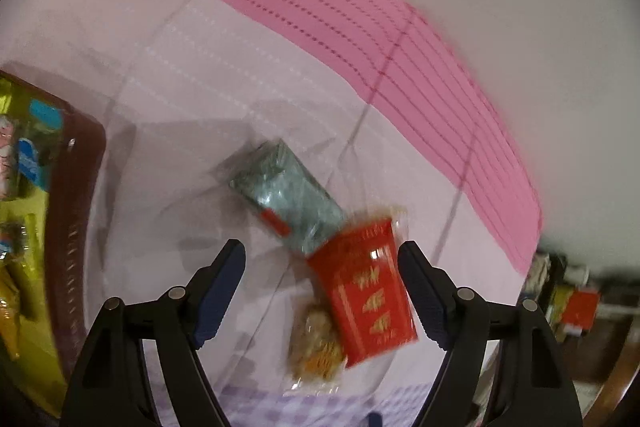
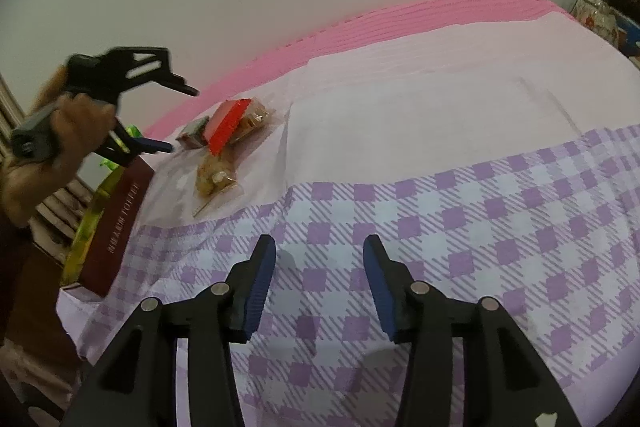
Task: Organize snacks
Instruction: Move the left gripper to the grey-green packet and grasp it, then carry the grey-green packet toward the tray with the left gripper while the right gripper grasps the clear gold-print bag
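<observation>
the left gripper [image 1: 322, 287], wide open and empty above the red packet [image 1: 366, 297], should lower squarely and pinch only it, sparing the clear snack bag [image 1: 316, 343] beneath.

On the bed [image 2: 440, 99] I see three snack packets [image 1: 362, 291] bunched together, apparently overlapping, though blur hides the contact. A box [image 2: 120, 223] lies at the bed's left edge, near them. My left gripper [image 2: 176, 119] hovers just beside the packets.
</observation>
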A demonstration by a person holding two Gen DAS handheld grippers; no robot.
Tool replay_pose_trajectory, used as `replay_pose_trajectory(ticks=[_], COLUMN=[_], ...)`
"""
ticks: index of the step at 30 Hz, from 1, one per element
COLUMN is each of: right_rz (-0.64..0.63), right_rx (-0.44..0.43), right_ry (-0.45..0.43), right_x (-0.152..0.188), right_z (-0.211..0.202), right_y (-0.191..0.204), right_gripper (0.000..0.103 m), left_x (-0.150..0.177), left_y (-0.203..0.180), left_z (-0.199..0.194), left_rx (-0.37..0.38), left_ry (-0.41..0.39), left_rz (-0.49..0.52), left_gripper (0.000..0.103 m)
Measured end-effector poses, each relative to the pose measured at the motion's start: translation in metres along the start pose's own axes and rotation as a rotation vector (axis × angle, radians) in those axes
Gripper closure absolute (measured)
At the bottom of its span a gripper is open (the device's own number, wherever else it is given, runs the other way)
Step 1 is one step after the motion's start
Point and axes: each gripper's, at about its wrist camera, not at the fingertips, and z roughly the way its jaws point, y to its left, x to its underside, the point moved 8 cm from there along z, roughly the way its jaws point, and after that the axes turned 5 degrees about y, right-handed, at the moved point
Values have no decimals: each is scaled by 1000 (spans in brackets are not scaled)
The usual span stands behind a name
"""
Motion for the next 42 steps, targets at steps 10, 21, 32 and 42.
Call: replay_pose_trajectory(ticks=[10,21,32,42], right_rz=[28,36,23,-142], right_rx=[-47,-46,-26,-62], right_ry=[-11,-18,-19,2], right_x=[0,0,1,-3], right_z=[-4,-9,-6,-2], right_y=[-3,-8,-6,51], right_gripper=[53,49,49,47], left_x=[-26,-8,88,128], left_y=[1,4,28,48], left_z=[20,13,-29,-61], left_rx=[-64,-200,-138,-58], left_ry=[-4,-5,-69,-78], left_rz=[-89,109,365,404], left_gripper=[38,66,66,66])
